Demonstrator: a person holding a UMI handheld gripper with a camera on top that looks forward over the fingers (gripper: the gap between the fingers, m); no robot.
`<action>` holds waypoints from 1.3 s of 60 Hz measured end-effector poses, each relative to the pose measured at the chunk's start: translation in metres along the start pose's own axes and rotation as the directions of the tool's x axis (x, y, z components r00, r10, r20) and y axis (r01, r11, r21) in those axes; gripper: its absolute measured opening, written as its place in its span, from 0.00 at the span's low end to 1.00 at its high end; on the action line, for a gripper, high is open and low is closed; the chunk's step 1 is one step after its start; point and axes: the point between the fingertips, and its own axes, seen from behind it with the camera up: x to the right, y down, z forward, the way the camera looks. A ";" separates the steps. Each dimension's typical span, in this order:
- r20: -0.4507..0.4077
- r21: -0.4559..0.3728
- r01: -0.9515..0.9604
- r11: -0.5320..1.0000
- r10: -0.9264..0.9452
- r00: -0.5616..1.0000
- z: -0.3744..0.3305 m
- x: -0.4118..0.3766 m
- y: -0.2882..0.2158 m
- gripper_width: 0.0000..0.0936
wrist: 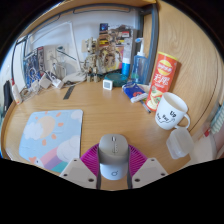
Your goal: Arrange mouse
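A wooden table (pixel 95 108) is stretching toward a cluttered back wall, where small items are too jumbled to make out. From the left, one pastel mouse pad (pixel 50 135) is lying flat; one grey mouse (pixel 113 157) is sitting between the pink pads of the hand-held gripper (pixel 113 170), which is closing on its sides, its rear end cut off below. Rightward, one red canister (pixel 162 80) and one white mug (pixel 172 111) are standing.
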 end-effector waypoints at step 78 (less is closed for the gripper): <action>0.144 -0.090 0.094 0.991 -0.081 0.986 0.010 -0.209 -0.028 0.39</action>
